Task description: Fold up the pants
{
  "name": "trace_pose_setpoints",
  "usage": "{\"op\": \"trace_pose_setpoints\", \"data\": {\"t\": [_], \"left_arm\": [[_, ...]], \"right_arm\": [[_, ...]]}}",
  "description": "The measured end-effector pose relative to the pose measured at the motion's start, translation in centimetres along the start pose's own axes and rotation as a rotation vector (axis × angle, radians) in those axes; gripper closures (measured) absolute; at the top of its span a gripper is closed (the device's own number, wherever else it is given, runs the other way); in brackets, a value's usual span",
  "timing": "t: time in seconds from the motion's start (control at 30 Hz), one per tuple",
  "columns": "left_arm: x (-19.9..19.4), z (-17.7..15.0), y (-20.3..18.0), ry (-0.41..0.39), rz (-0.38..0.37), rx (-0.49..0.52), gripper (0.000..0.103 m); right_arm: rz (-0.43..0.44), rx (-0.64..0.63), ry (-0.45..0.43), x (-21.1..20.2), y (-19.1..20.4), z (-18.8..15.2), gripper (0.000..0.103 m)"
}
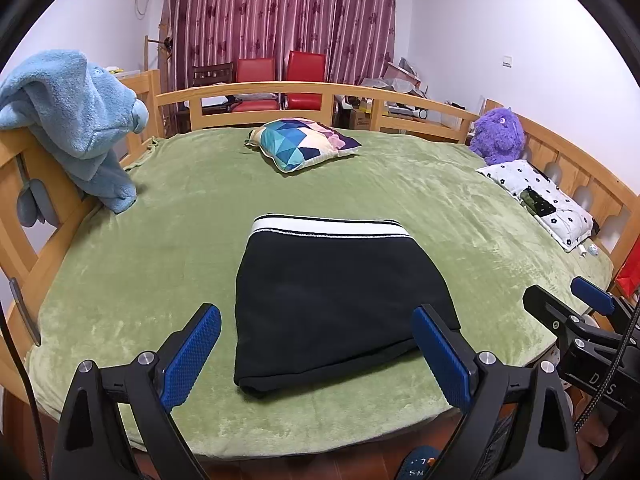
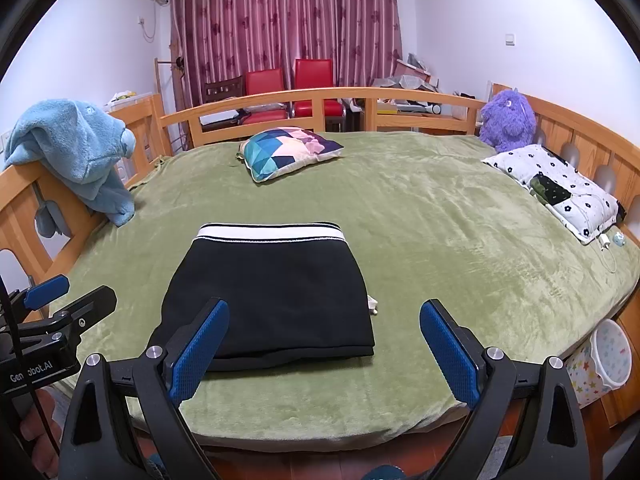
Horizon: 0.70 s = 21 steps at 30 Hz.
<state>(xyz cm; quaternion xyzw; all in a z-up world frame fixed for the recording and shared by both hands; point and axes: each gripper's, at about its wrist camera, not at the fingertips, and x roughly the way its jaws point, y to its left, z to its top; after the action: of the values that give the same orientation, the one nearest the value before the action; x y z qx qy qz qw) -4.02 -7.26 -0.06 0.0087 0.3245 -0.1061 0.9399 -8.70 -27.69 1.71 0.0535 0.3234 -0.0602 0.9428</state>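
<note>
Through the left wrist view, black pants (image 1: pixel 340 300), folded into a compact rectangle (white waistband farthest away), are seen lying on the green blanket (image 1: pixel 460 216) directly ahead of the left gripper (image 1: pixel 316 356), held agape and empty. In the right wrist view, the right gripper (image 2: pixel 324 354), its 2 fingers likewise spread, is pointed slightly right of the bundle.

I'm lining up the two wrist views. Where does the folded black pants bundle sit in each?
Left wrist: pants lie centre, between the open jaws.
Right wrist: pants lie left of centre.
Shared landmark: the patterned cushion beyond the waistband.
</note>
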Motion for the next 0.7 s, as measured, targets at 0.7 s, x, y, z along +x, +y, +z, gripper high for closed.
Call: {"op": "trace_pose_setpoints", "data": {"t": [0.7], "left_arm": [[-0.31, 0.01, 0.19, -0.003, -0.006, -0.006, 0.006]], "right_arm": [[-0.017, 0.014, -0.008, -0.65, 0.59, 0.32, 0.008]]}}
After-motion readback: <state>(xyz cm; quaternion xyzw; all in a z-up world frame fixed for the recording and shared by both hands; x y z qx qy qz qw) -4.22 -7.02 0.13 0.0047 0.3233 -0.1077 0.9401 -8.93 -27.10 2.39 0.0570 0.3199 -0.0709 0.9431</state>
